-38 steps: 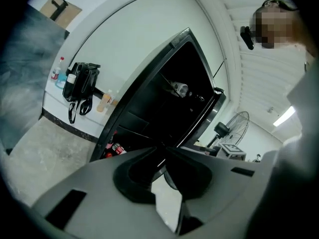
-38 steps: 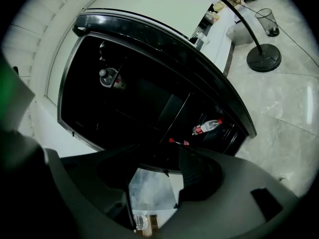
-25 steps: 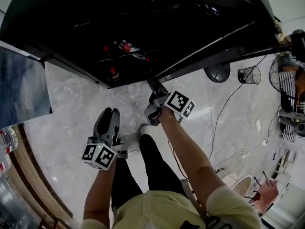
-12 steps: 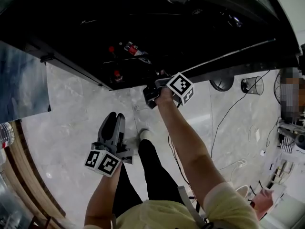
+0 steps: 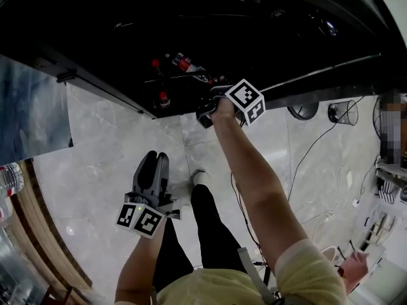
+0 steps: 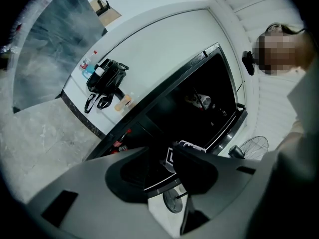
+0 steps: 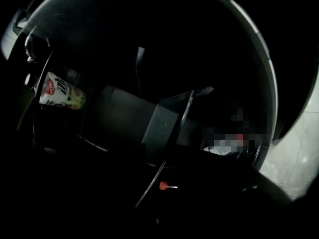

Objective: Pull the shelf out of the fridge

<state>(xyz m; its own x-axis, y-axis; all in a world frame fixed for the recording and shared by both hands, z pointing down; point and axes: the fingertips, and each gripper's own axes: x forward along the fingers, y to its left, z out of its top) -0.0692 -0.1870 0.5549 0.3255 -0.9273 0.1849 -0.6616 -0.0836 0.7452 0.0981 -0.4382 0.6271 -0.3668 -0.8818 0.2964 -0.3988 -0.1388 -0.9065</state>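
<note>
Nearest, the left gripper (image 5: pixel 156 159) hangs over the grey marble floor (image 5: pixel 95 170), jaws just widened and empty, well behind the right gripper (image 5: pixel 210 105). That one reaches into the black fridge (image 5: pixel 191 18); its jaws have just been closing about the thin front edge of the dark flat shelf (image 7: pixel 172 136), though the gloom hides whether the pads bite. A shallow one-handed hold may slip, or skew the shelf so it jams; beyond the jaws, red-capped bottles (image 5: pixel 184 63) could topple with a jerk

Pale yellow tee (image 5: pixel 210 284), black trousers (image 5: pixel 213 230), white shoe (image 5: pixel 201 177) (black-white marker cubes (image 5: pixel 141 220) on claws).
</note>
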